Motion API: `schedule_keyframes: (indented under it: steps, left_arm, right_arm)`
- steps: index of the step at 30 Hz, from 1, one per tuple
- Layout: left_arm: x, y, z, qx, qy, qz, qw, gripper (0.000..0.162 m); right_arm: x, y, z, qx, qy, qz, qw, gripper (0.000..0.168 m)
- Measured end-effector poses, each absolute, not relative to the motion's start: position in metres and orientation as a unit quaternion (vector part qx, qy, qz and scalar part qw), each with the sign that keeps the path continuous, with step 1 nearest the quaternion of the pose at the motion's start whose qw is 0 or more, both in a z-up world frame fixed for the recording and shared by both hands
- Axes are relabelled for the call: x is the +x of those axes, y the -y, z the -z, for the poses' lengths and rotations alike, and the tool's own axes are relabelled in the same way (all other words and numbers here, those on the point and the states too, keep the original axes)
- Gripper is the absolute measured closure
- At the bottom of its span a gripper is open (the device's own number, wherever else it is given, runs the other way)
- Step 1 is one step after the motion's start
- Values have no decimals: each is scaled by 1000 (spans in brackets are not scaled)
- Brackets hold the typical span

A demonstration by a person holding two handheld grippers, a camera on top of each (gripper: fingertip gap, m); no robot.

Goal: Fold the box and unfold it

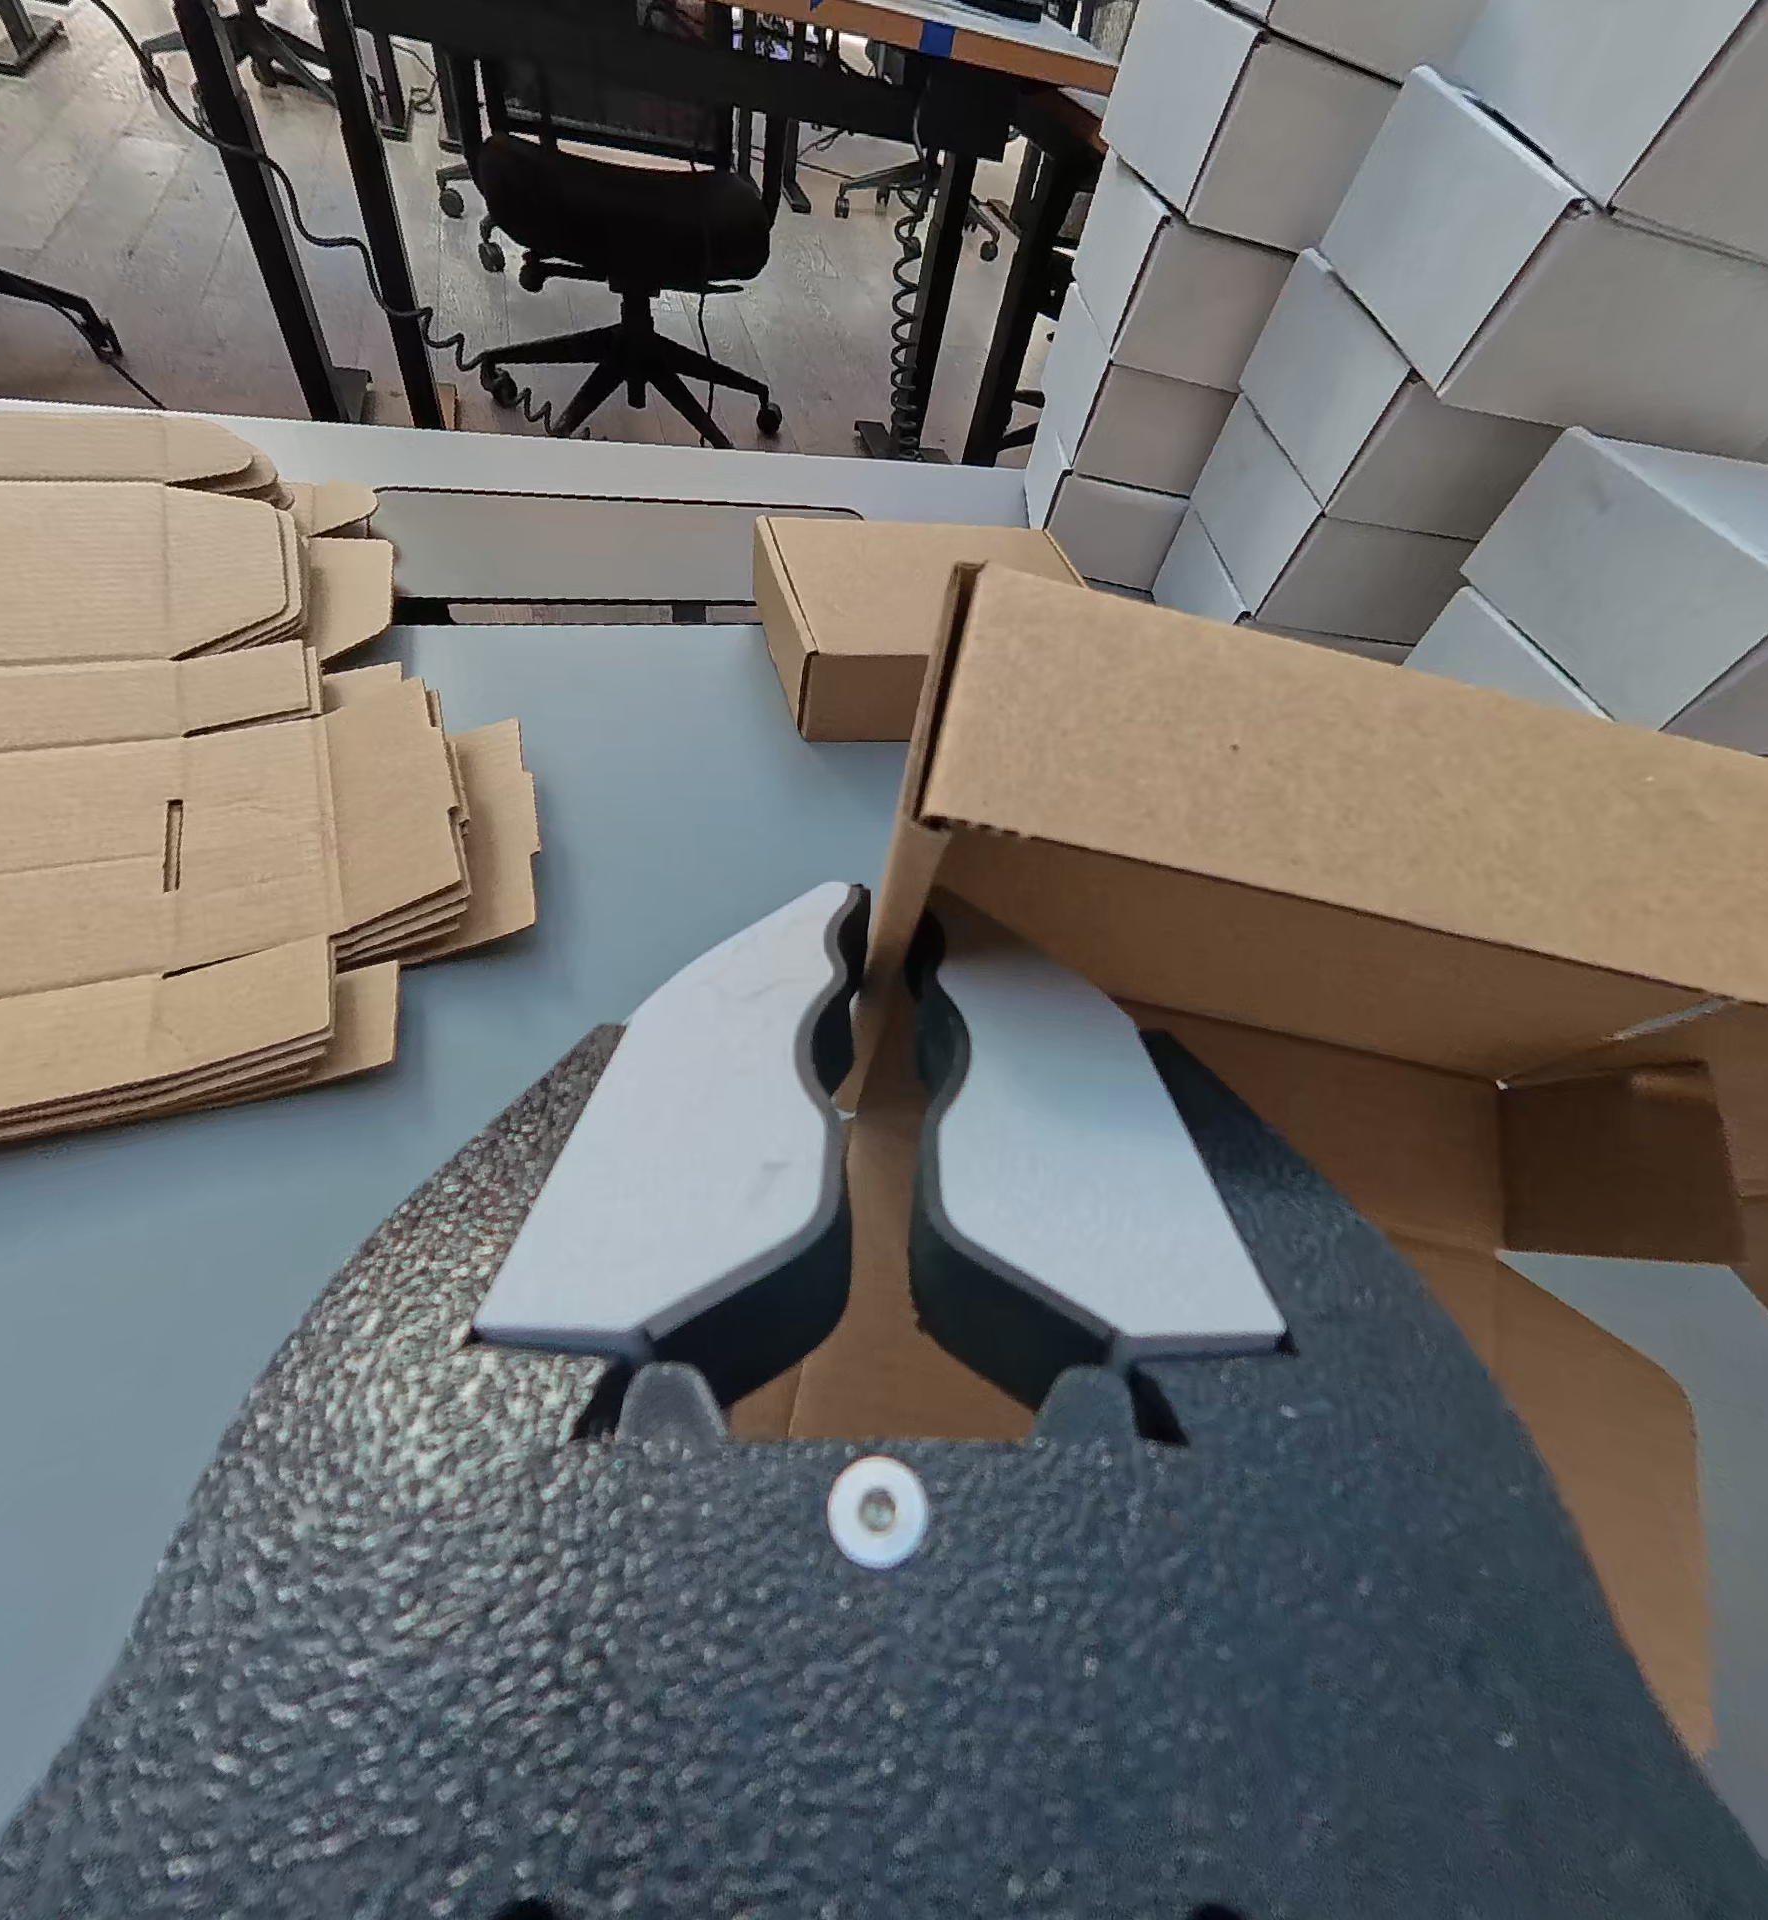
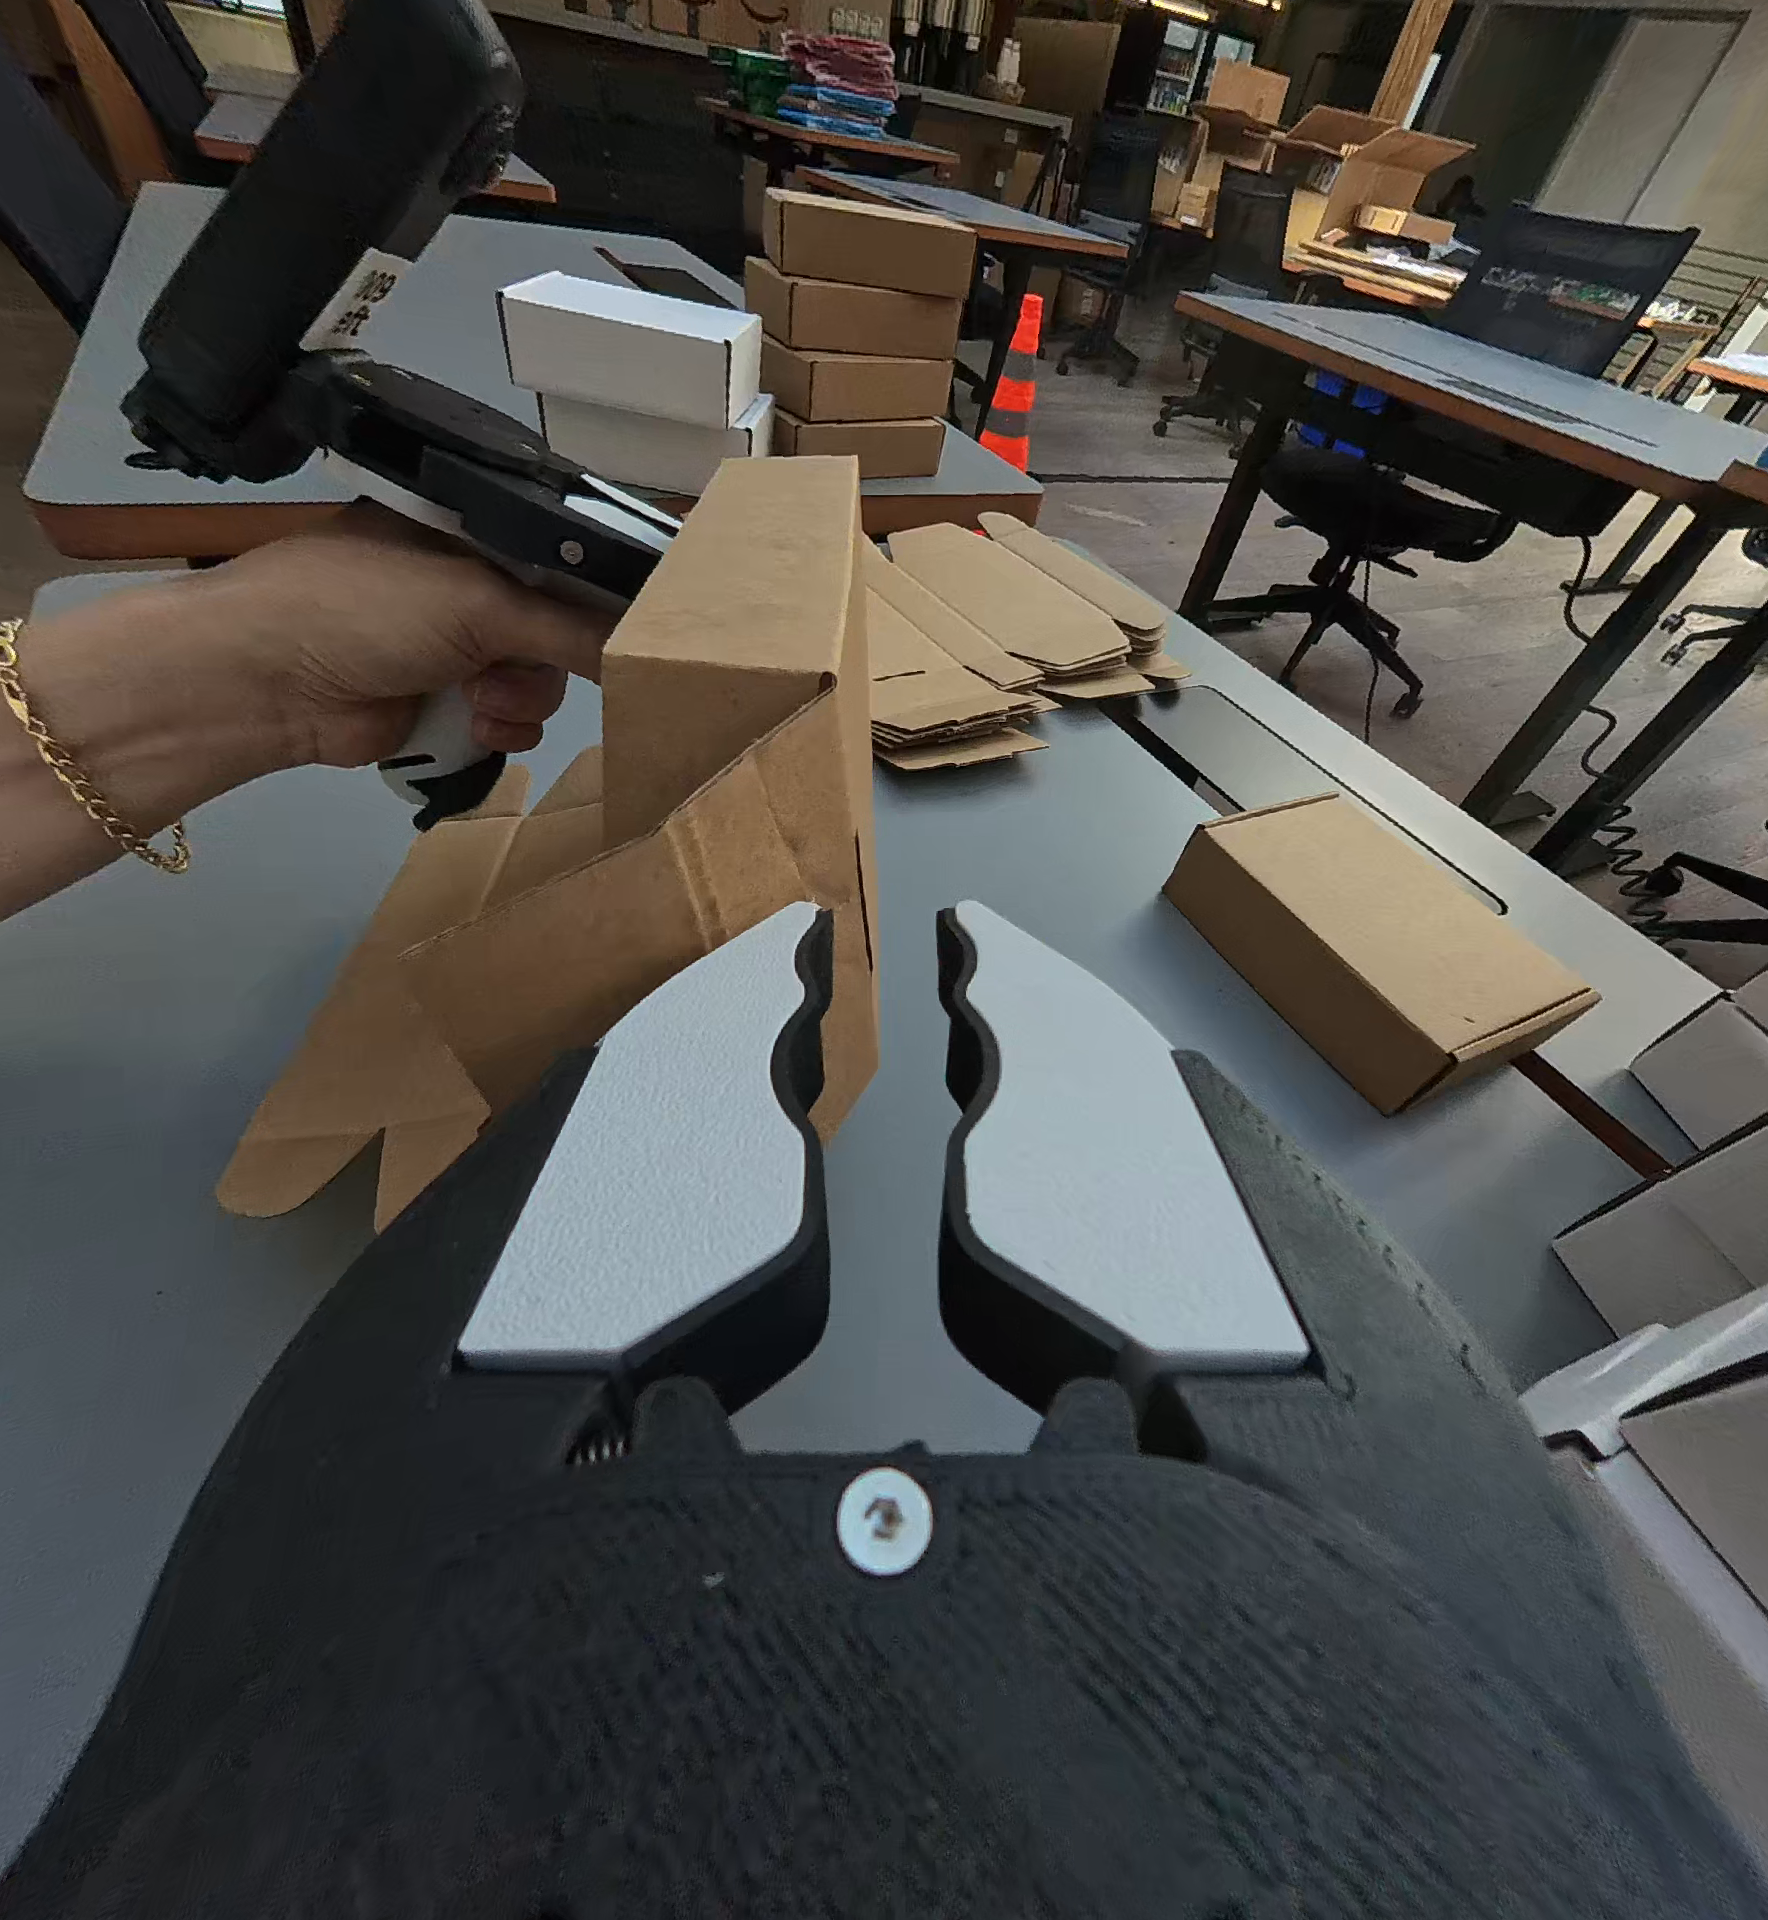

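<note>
1. Setting: large open-plan office or workshop floor used for box packing.
2. Grey-topped tables (image 2: 1462, 364) with wood-coloured edges and black metal legs stand in rows well back into the room; coiled cables (image 1: 901, 312) hang at the legs.
3. Black wheeled office chairs (image 1: 631, 229) sit at several tables.
4. Cardboard stock everywhere: stack of flat brown box blanks (image 1: 153, 790), stack of folded brown boxes (image 2: 859, 343), wall of piled white boxes (image 1: 1482, 312), open cartons (image 2: 1379, 177) on far tables.
5. Orange traffic cone (image 2: 1017, 384) stands on the floor between tables.
6. Wood-look plank floor (image 1: 80, 208); shelving with goods at the far wall, too small to identify.
</note>
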State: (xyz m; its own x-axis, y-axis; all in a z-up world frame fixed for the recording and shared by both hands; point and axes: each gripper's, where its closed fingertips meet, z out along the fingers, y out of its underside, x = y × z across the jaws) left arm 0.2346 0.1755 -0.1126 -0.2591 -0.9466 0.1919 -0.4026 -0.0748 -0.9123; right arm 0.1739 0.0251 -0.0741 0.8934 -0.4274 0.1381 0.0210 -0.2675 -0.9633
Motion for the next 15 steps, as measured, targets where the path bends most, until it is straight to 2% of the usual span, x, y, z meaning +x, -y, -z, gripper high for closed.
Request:
schedule_keyframes:
  steps: [4,15]
  left_arm:
    - [235,-175,112,-546,-616,498,273,156]
    - [233,-179,116,-551,-610,505,264,155]
  right_arm:
    - [162,-34,73,-769,-111,173,606,168]
    - [154,-40,75,-768,-59,191,608,168]
